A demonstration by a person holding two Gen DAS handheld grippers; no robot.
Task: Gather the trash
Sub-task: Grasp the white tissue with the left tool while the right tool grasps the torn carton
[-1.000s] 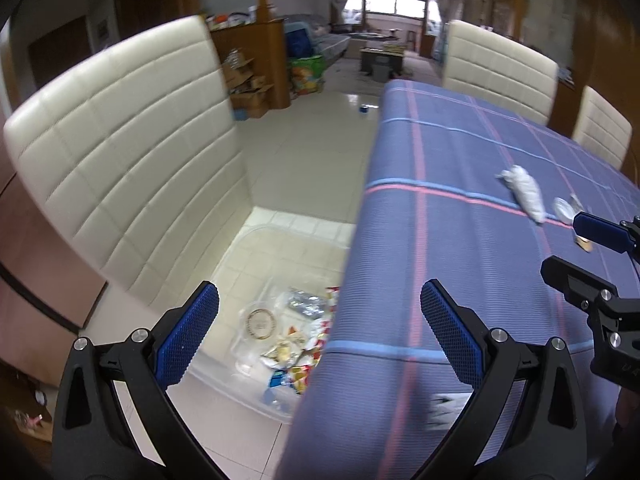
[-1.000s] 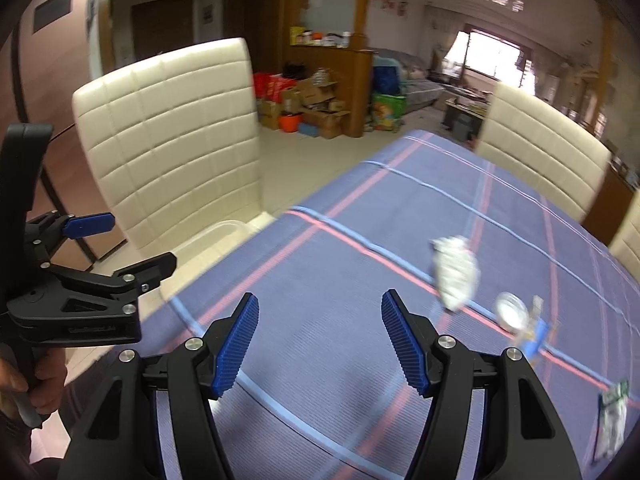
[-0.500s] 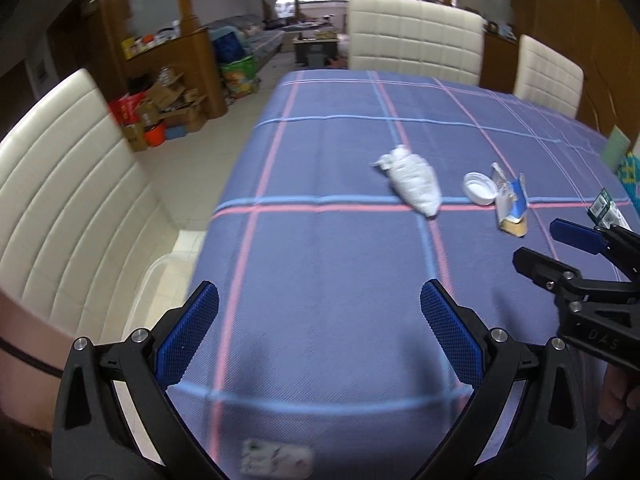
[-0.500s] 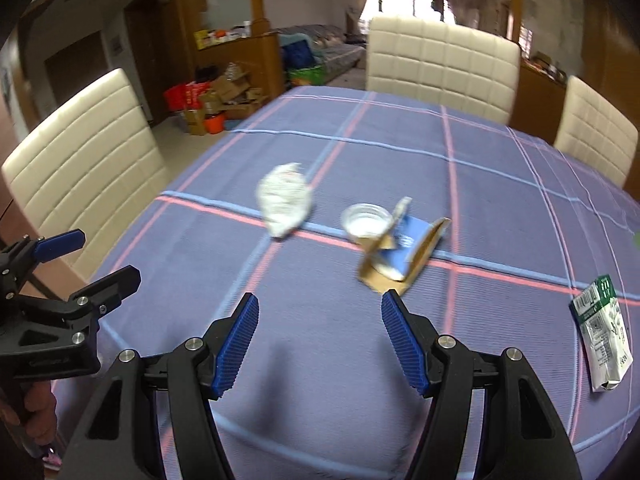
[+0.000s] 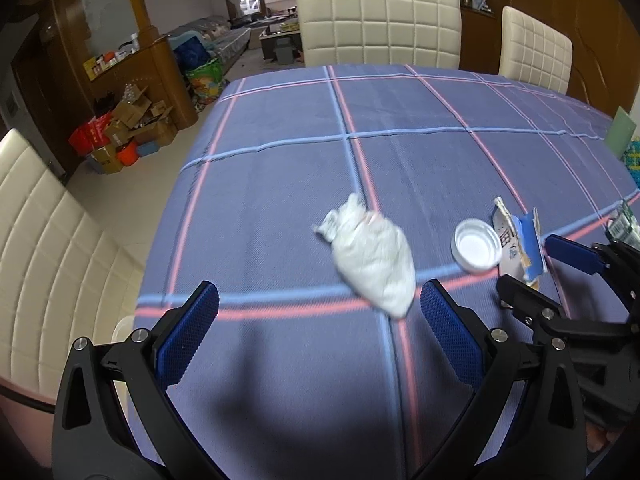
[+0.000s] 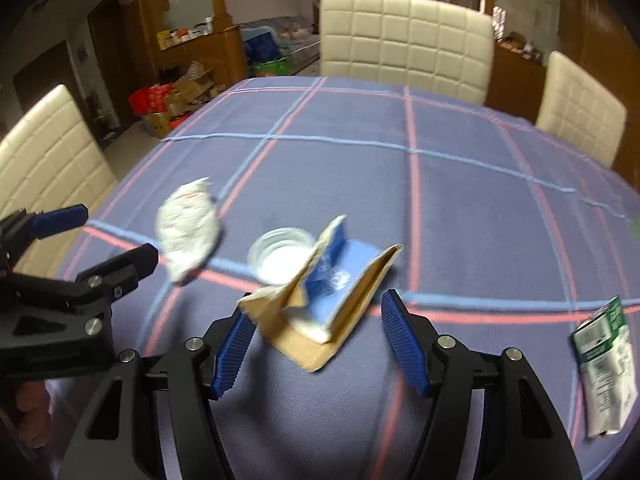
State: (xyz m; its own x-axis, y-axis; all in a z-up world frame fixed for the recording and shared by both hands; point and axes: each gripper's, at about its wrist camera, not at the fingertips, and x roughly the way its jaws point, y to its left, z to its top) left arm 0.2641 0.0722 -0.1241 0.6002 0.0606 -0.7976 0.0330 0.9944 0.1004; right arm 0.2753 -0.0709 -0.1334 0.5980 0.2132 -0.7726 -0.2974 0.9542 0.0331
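While the left wrist view catches boxes [image 5: 132, 128] on the floor, only the right wrist view shows the green packet [image 6: 604, 372] whole. On the tablecloth [image 5: 280, 160]: tissue wad [image 5: 372, 256], lid [image 5: 478, 245], torn carton [image 6: 320, 300]. Left gripper [image 5: 320, 336] and right gripper [image 6: 316, 344] both gape, empty, nothing blocking.

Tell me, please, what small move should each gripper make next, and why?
Probably lower both. The left gripper is open with the crumpled tissue just ahead of its jaws. The right gripper is open around the torn carton without touching it yet. Then close.
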